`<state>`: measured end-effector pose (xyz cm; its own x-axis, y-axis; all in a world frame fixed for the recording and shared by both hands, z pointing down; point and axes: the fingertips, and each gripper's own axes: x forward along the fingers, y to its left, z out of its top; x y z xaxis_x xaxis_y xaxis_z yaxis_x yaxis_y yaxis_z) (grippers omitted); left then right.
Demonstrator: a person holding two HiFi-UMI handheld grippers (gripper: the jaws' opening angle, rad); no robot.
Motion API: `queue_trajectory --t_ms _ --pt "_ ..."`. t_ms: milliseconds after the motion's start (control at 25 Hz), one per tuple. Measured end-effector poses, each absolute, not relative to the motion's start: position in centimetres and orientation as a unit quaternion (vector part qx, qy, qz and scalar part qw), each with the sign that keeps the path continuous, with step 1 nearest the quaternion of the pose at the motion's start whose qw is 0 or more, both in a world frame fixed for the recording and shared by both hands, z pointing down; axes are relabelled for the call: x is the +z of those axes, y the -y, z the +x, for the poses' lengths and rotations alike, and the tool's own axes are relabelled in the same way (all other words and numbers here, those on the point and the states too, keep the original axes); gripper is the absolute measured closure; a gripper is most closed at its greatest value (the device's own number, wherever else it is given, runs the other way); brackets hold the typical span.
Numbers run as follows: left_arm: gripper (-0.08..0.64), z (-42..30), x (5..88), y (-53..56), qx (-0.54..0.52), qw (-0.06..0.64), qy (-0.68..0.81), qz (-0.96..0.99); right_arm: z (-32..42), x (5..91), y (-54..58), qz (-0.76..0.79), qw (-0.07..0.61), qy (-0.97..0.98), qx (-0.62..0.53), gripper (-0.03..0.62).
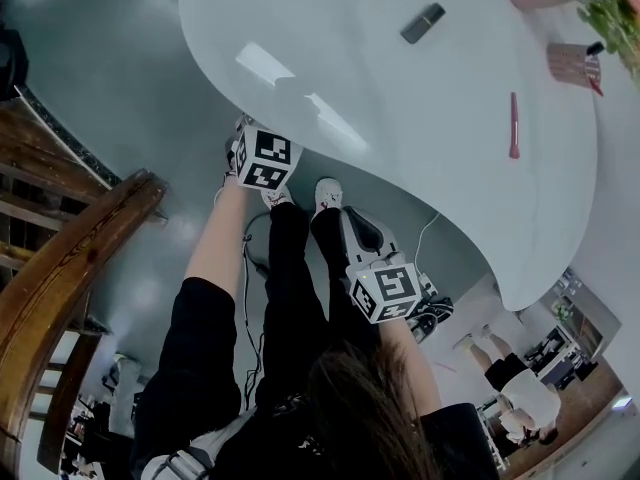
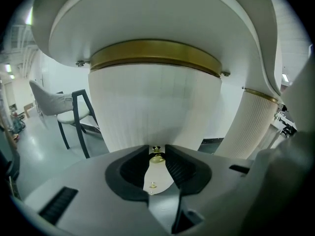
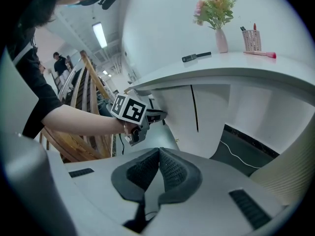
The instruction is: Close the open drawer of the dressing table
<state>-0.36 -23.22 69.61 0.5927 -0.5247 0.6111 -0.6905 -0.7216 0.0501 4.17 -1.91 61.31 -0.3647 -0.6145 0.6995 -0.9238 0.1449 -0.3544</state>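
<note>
The white dressing table curves across the head view. My left gripper reaches under its front edge. In the left gripper view the jaws close on a small brass drawer knob, with the white drawer front showing between the dark pads. From the side, in the right gripper view, the left gripper meets the white front panel below the tabletop. I cannot tell how far the drawer stands out. My right gripper hangs lower, away from the table, its jaws shut on nothing.
A pink brush, a dark flat object, a pen cup and a flower vase stand on the tabletop. A wooden stair rail runs at left. A chair stands beyond the ribbed pedestal. Another person stands behind.
</note>
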Motion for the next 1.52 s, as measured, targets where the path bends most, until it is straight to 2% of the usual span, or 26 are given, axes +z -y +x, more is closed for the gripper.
queue_trajectory --t_ms 280,520,600,800,1520 --pt "0.443 -0.4 69.4 23.4 0.284 0.127 0.343 0.886 3.7 61.4 1.7 0.526 0.198 0.731 0.387 0.566" --pt "0.443 -0.5 69.6 23.1 0.277 0.146 0.339 0.887 3.1 61.1 1.4 0.529 0.191 0.731 0.387 0.566" --pt "0.348 -0.4 69.8 22.9 0.28 0.152 0.334 0.887 3.2 61.0 1.4 0.53 0.189 0.731 0.387 0.566" --pt "0.327 -1.4 70.1 22.0 0.292 0.173 0.348 0.874 3.7 60.6 1.4 0.535 0.185 0.73 0.383 0.566" --pt "0.318 -1.9 64.8 16.6 0.276 0.173 0.34 0.882 4.5 58.3 1.1 0.535 0.155 0.742 0.374 0.566"
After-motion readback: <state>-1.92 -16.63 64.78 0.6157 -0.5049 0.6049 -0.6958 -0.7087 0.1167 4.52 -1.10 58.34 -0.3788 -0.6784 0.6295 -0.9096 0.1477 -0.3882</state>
